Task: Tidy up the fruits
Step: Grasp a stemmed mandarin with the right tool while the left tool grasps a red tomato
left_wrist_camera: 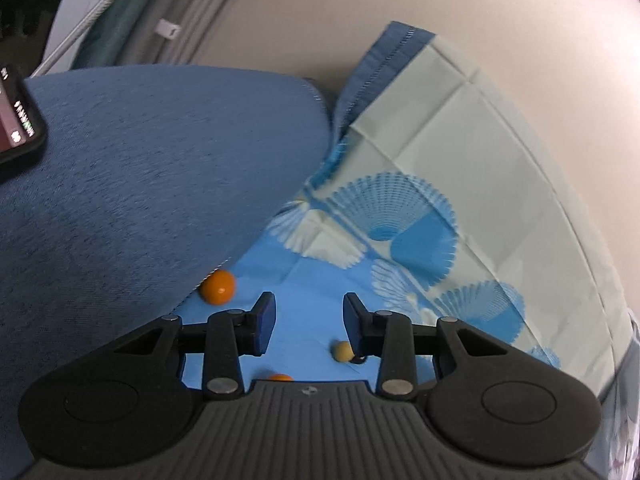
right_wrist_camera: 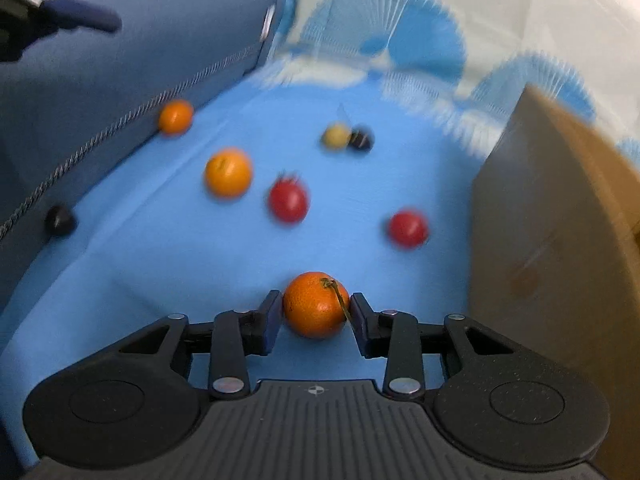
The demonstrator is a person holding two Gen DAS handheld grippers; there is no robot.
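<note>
Stemmed mandarin [right_wrist_camera: 316,306]: orange, pebbled skin, thin dry stem curling over right side; between pads of right claw [right_wrist_camera: 314,312], pressed on both flanks, above blue patterned cloth [right_wrist_camera: 200,272]. Risk: round, shallow-held, likely to slip and roll if lifted fast. Loose on cloth beyond: larger orange [right_wrist_camera: 228,172], two red tomatoes [right_wrist_camera: 289,200]. Brown box [right_wrist_camera: 560,220] right. Left claw [left_wrist_camera: 310,322]: narrowly parted, empty, over small yellow fruit [left_wrist_camera: 343,351].

blue cushion [left_wrist_camera: 140,184] | patterned sheet [left_wrist_camera: 460,168] | phone [left_wrist_camera: 16,120] | cardboard box [right_wrist_camera: 560,220]
</note>
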